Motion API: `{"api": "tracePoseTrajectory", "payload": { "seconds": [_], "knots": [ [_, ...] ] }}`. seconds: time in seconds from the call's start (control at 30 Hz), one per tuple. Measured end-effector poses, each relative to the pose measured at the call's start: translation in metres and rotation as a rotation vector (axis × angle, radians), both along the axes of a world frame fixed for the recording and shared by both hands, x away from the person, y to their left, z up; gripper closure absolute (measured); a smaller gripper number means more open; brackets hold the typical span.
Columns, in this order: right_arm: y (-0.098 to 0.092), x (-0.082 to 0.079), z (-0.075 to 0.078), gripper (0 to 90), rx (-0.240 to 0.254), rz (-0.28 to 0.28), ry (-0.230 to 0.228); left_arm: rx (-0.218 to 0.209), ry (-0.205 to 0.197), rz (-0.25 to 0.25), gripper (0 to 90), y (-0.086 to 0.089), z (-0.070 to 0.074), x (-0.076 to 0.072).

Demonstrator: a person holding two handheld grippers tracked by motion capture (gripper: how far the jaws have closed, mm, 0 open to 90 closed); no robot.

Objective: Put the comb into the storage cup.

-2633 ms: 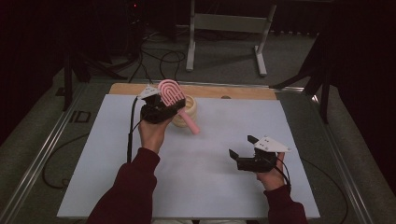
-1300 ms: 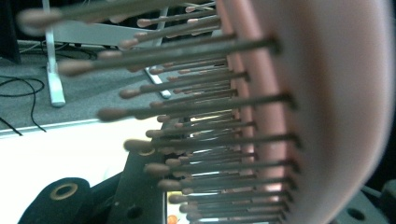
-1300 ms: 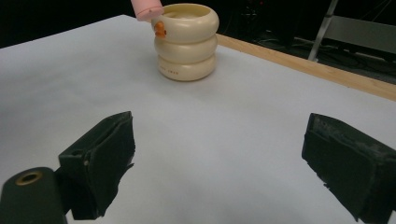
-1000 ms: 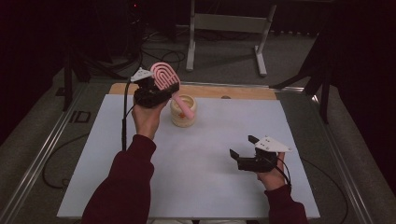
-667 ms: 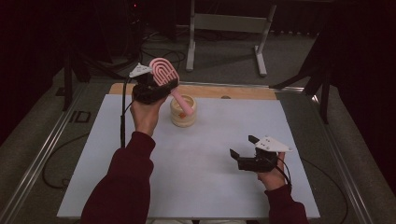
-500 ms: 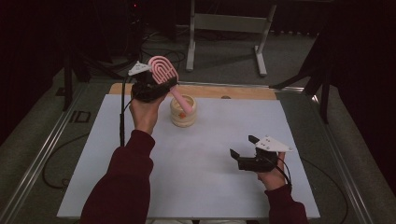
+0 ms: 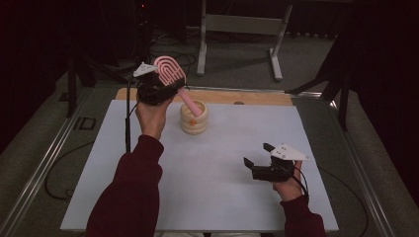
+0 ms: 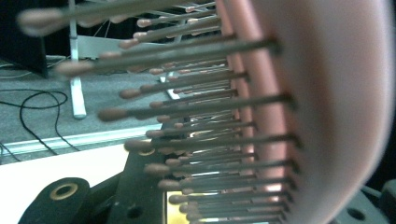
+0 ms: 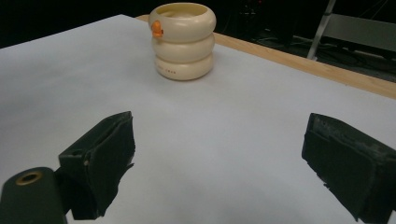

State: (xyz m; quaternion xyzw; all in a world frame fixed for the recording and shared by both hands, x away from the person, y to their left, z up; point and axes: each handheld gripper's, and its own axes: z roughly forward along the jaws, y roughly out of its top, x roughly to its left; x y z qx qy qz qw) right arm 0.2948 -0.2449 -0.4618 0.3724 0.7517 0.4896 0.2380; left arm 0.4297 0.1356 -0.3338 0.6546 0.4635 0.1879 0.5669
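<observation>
While the left tongs [image 7: 157, 88] stay clenched on the head of the pink hairbrush [image 7: 169, 74], its handle slants down toward the cream cup [image 7: 193, 117] at the far side of the table [image 7: 217, 197]. Light, stiff plastic, the hairbrush should carry easily, though its springy bristles [image 8: 196, 140] give a poor hold; the handle would likely be firmer. The right tongs [image 7: 258, 159] rest released, well apart, on the table.

Bright white table [image 7: 207, 197] against dark surroundings; close bristles [image 8: 196, 140] blur out of focus.
</observation>
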Motion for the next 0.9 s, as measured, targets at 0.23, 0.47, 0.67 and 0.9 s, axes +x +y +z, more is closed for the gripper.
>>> {"api": "tracePoseTrajectory", "payload": {
  "seconds": [0.23,0.47,0.67,0.9],
  "knots": [
    [-0.001,0.000,0.000,9.3,0.000,-0.003,-0.002,-0.003,0.004,0.028,62.8,0.003,-0.002,0.005],
    [-0.001,0.000,0.001,9.3,0.004,-0.003,-0.004,-0.003,0.009,0.053,62.9,0.006,-0.003,0.008],
    [-0.002,0.000,0.001,9.3,0.006,-0.006,-0.006,-0.001,0.008,0.075,62.8,0.008,-0.004,0.010],
    [-0.003,0.000,0.002,9.3,0.011,-0.009,-0.006,0.008,0.014,0.093,62.8,0.008,-0.006,0.015]
  ]
}}
